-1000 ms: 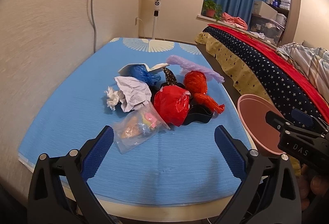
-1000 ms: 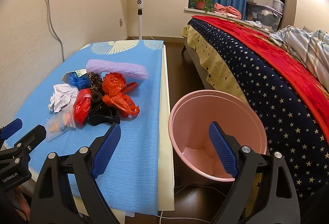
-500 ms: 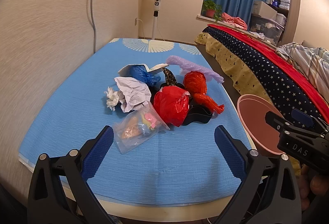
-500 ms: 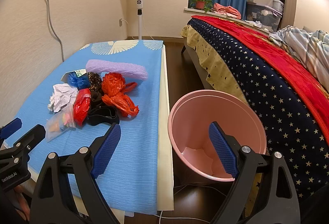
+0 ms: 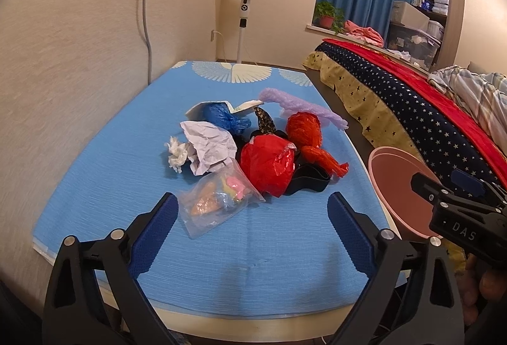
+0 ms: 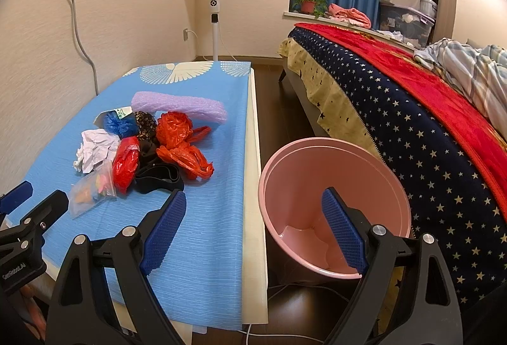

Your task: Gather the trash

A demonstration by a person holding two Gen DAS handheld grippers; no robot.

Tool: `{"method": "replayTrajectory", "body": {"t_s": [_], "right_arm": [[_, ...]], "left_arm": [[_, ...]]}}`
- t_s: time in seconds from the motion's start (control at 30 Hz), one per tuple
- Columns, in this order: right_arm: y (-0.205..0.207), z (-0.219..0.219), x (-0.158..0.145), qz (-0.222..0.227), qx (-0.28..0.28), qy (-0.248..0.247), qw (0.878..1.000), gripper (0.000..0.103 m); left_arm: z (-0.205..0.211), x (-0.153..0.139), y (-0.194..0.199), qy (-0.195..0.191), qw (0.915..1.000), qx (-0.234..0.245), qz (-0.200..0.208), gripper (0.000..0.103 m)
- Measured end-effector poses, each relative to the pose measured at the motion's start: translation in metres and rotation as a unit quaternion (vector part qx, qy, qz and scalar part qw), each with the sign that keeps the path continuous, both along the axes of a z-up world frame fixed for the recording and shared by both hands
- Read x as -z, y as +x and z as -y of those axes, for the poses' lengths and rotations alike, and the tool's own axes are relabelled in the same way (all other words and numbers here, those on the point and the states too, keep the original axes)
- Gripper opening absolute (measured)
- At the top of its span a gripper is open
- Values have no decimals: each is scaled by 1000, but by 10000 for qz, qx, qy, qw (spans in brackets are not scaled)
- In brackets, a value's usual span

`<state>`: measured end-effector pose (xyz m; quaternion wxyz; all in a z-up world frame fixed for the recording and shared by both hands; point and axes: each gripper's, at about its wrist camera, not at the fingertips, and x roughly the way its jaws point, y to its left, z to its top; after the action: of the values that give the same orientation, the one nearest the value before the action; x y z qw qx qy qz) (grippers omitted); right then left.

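On blue mat (image 5: 126, 186), left wrist view: trash pile, clear bag (image 5: 218, 199) nearest, red bag (image 5: 267, 162), crumpled paper (image 5: 209, 146) behind. Left gripper (image 5: 250, 231) spread wide, holding nothing. Right wrist view: pink bin (image 6: 332, 186) beside mat edge, on floor. Right gripper (image 6: 253, 227) spread wide, holding nothing.

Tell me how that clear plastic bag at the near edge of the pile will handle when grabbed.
The clear plastic bag looks thin and crinkled, so probably floppy and light. Its glossy film may slip between pads. The small colourful bits inside look loose, so they would likely shift.
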<state>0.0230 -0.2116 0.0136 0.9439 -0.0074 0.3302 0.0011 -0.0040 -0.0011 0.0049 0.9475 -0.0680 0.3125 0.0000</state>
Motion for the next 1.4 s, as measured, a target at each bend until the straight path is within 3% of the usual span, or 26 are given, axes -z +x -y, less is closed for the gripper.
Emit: {"method": "replayTrajectory", "body": {"t_s": [0.23, 0.37, 0.47, 0.57, 0.8, 1.2, 1.33, 1.4], "right_arm": [[13, 0, 4, -117, -92, 325, 9994, 65], [26, -3, 7, -164, -226, 578, 9979, 51], [38, -7, 11, -183, -348, 779, 9962, 46], [51, -13, 16, -177, -471, 891, 9947, 46], [82, -27, 27, -209, -724, 1178, 9902, 46], [137, -51, 54, -615, -1030, 1791, 9765, 56], [147, -60, 60, -741, -1095, 1788, 9750, 56], [149, -62, 62, -815, -1119, 1818, 9735, 48]], "left_arm": [[-6, -2, 4, 119, 9994, -317, 49, 67], [-16, 3, 13, 66, 9983, -574, -50, 64], [-23, 7, 21, 30, 9975, -698, -102, 53], [-29, 11, 31, -1, 9967, -799, -124, 49], [-34, 22, 58, -2, 9956, -913, -226, 27], [-44, 39, 101, -184, 9945, -933, -432, 25], [-47, 44, 109, -336, 9941, -875, -547, 7], [-46, 45, 111, -346, 9941, -830, -599, 0]]}}
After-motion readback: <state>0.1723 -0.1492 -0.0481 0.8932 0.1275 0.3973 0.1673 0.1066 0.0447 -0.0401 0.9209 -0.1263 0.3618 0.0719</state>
